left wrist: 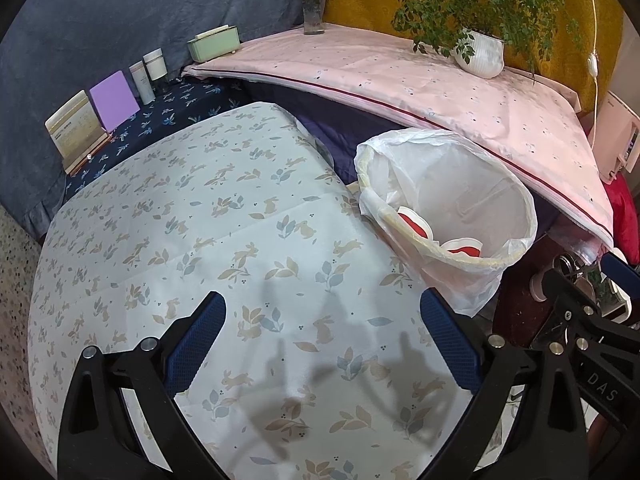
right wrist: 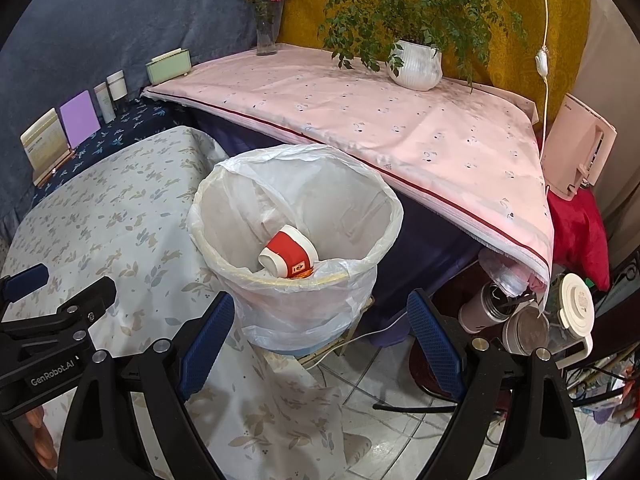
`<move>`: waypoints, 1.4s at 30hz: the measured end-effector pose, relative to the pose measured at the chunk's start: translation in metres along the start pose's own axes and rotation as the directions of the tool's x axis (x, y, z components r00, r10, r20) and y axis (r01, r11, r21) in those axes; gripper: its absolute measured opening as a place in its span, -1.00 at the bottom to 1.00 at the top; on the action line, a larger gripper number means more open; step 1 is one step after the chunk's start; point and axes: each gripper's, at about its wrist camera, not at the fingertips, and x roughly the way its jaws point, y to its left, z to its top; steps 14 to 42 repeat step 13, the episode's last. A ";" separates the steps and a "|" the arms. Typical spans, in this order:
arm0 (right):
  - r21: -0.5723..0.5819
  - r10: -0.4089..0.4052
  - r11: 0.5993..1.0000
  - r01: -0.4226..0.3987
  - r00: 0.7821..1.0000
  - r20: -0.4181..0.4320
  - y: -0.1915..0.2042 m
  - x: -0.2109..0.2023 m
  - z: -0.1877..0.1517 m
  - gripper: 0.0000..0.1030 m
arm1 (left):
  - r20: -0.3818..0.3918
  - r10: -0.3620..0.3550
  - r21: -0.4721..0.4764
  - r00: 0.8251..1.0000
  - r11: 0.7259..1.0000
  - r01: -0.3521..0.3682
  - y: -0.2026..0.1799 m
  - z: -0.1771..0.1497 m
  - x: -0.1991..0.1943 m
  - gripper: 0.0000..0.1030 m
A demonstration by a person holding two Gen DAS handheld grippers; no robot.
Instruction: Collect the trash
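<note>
Pale rabbit-print cloth covers the table under my left gripper, whose jaws stand wide apart with nothing between them. At about two o'clock from it sits the bin, lined with a white bag. My right gripper hangs spread wide and empty, the bin at twelve o'clock. Inside lies a red-and-white paper cup on its side; in the left view I make out perhaps two.
</note>
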 end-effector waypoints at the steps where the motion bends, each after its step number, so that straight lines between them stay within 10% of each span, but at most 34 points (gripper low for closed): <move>1: 0.002 0.000 1.000 0.000 1.000 0.001 0.000 0.000 0.000 0.64 | 0.000 -0.001 0.002 1.000 1.000 0.001 0.000 0.000 0.000 0.81; 42: 0.020 0.011 1.000 -0.011 1.000 -0.001 -0.006 0.001 0.002 0.64 | 0.021 -0.012 0.035 1.000 0.999 0.011 -0.010 0.004 -0.001 0.81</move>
